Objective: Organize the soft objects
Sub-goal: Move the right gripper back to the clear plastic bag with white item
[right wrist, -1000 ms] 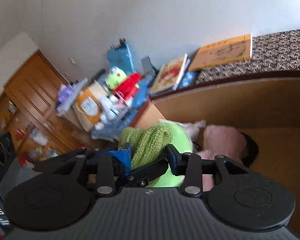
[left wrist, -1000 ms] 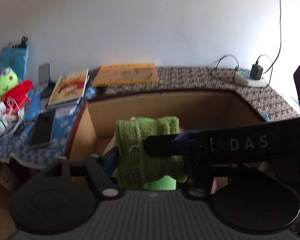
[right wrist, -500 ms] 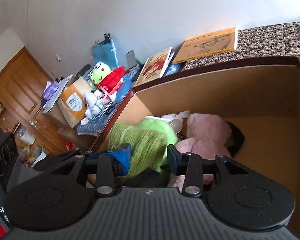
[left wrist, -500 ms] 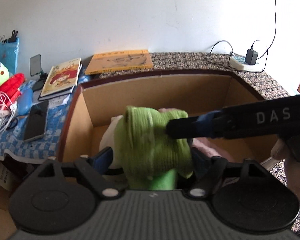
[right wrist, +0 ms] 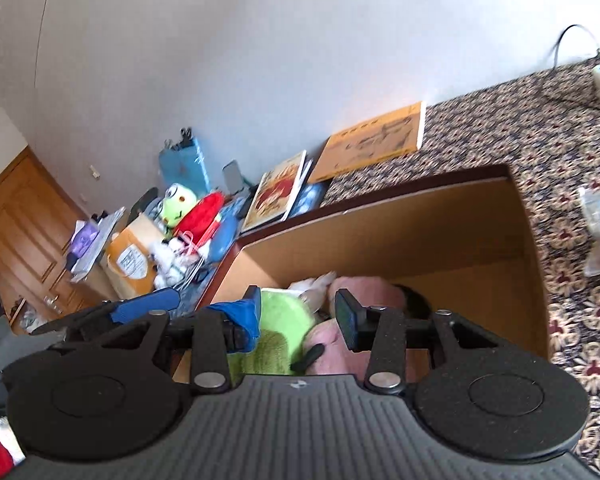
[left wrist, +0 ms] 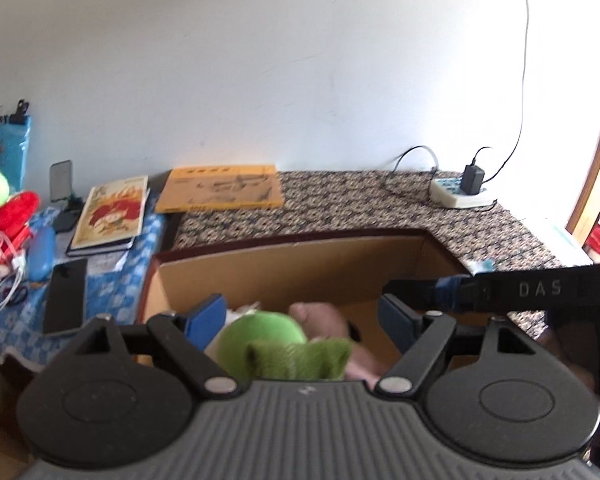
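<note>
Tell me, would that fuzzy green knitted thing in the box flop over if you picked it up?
Probably yes. The green knitted piece looks soft and loosely knit, slumped over the plush toys in the cardboard box, so it would likely droop and fold. It seems light too, and its fuzzy yarn should grip rather than slip.

Matt brown cardboard box; inside it, fuzzy green knit cloth beside pink plush; behind, glossy paper book.
</note>
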A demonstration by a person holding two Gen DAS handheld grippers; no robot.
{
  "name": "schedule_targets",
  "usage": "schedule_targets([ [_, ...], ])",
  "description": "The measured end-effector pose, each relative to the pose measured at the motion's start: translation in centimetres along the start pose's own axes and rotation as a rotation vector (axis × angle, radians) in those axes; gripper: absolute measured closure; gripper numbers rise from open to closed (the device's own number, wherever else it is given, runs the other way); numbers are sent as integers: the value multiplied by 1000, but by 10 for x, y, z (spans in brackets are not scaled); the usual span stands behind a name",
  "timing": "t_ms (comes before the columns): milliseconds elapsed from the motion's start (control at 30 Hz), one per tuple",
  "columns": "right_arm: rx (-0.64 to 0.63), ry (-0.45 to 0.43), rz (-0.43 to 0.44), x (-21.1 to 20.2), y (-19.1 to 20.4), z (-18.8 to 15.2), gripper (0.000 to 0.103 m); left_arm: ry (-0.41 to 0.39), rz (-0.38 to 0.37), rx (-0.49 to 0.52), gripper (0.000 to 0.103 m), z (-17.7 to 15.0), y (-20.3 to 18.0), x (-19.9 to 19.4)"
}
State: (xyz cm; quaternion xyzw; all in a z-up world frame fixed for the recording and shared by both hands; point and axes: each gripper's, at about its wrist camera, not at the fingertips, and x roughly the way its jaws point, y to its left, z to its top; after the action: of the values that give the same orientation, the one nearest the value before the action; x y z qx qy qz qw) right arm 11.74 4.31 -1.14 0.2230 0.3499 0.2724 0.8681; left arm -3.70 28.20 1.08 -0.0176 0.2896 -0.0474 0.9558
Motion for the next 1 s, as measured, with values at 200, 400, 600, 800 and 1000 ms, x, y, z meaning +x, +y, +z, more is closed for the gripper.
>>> schedule_targets([
  [200,44,-68,-43,-25,-16,-1,77,-7,-65,32,23,8,-26,7],
  [400,98,-118,-90,-53,-44,-1,77,13,-127,77,23,12,-64,19],
  [600,160,-138,-141,-80,-81,1,77,44,-191,121,23,14,-114,34],
  [800,214,-145,-192,-110,-128,2,77,80,-241,167,23,14,-171,56],
  [1000,259,-137,-229,-134,-176,7,76,118,-246,204,23,11,-224,86],
])
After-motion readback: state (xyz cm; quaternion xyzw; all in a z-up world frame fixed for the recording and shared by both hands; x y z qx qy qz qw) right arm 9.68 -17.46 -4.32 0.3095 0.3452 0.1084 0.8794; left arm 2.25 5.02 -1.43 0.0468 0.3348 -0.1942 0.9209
